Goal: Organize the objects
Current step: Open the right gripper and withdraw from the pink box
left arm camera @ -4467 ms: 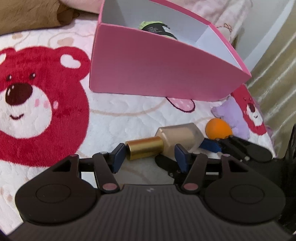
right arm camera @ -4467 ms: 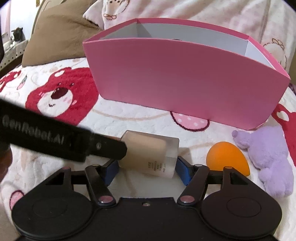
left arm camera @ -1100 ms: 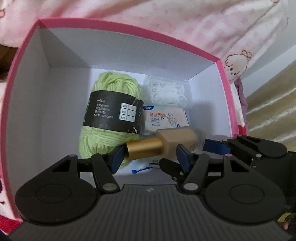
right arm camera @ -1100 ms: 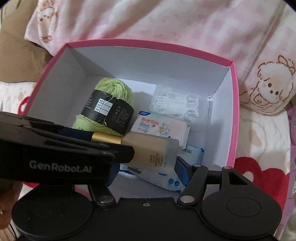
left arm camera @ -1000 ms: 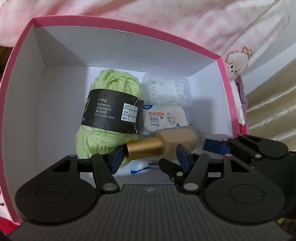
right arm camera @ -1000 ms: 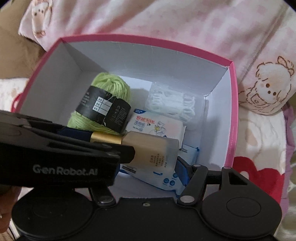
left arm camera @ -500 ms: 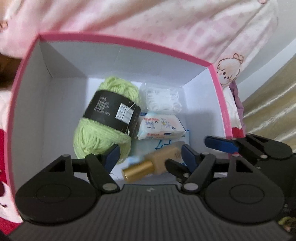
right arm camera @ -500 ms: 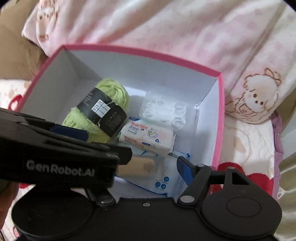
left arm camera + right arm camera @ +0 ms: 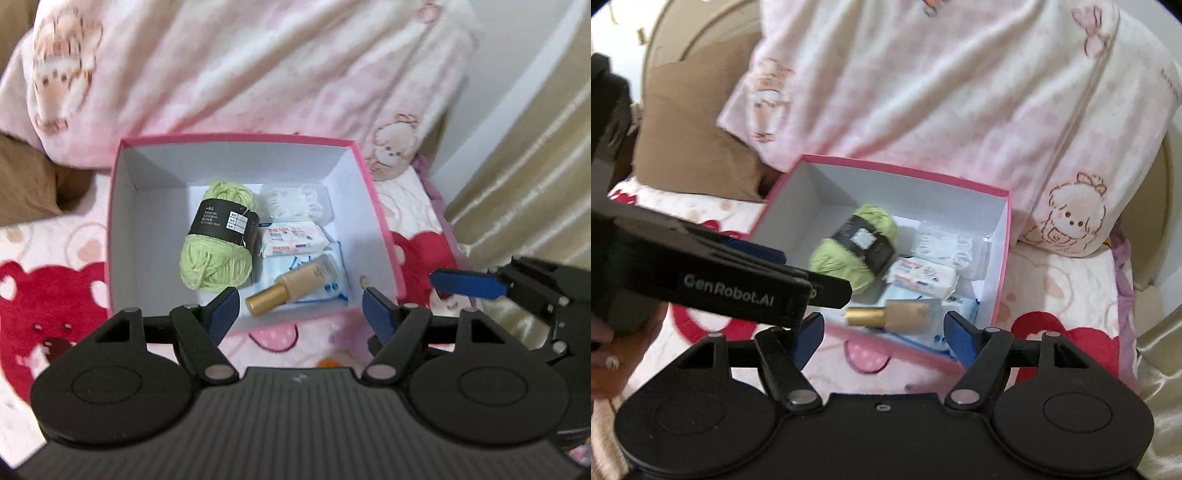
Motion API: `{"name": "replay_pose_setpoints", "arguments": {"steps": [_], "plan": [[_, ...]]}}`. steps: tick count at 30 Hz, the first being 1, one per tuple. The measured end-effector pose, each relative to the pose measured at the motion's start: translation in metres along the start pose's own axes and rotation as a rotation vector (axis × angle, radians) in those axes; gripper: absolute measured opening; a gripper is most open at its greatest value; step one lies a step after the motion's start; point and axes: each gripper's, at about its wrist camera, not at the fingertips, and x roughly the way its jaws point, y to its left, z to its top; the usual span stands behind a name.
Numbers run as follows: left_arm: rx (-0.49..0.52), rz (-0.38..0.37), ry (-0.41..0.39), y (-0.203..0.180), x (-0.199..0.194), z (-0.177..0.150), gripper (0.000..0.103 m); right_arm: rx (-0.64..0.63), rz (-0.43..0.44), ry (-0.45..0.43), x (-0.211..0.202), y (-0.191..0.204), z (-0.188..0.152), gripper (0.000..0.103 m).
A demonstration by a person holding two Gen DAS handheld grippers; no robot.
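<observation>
The pink box (image 9: 384, 236) is sitting open-topped on the bed (image 9: 55, 258), its white floor left of the yarn lying bare and wide, while the right half is filling up. Both tools are hovering above the box's near rim with free air under them. The left tool (image 9: 299, 308) is opening, its blue pads standing apart with nothing between them; the right tool (image 9: 882, 334) is opening too, likewise gripping nothing.

The bottle (image 9: 295, 284) with the gold cap is lying on its side inside the box, against the near wall, resting on a blue-and-white packet (image 9: 332, 291) — a second ago both tools were clamping it and lowering it in, and several seconds back it was lying on the bed in front of the box. Now the tools are sitting higher and farther back, and the whole box is showing where before only its inside was filling the view.

Inside the box, the green yarn (image 9: 218, 258) is lying left of the bottle, a tissue pack (image 9: 291, 238) just behind it, and a clear plastic case (image 9: 295, 201) toward the far wall. Behind the box a pink blanket (image 9: 258, 74) is piling up close against the far rim, and a brown pillow (image 9: 26, 184) is lying off its left corner. A small orange thing (image 9: 328, 363) is peeking out on the bed in front of the box, mostly hidden by the left tool.
</observation>
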Motion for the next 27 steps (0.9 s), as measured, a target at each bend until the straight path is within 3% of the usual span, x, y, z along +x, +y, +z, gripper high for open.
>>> {"name": "replay_pose_setpoints", "arguments": {"steps": [7, 12, 20, 27], "plan": [[0.094, 0.025, -0.033, -0.025, -0.065, -0.029, 0.087, -0.059, 0.051, -0.066, -0.070, 0.022, -0.020, 0.086], [0.176, 0.063, -0.051, -0.041, -0.091, -0.054, 0.096, -0.113, 0.073, -0.112, -0.099, 0.037, -0.049, 0.091], [0.227, 0.076, -0.054, -0.051, -0.101, -0.096, 0.100, -0.174, 0.099, -0.190, -0.110, 0.054, -0.101, 0.096], [0.233, 0.107, -0.094, -0.049, -0.090, -0.122, 0.100, -0.203, 0.105, -0.230, -0.092, 0.058, -0.139, 0.097]]}}
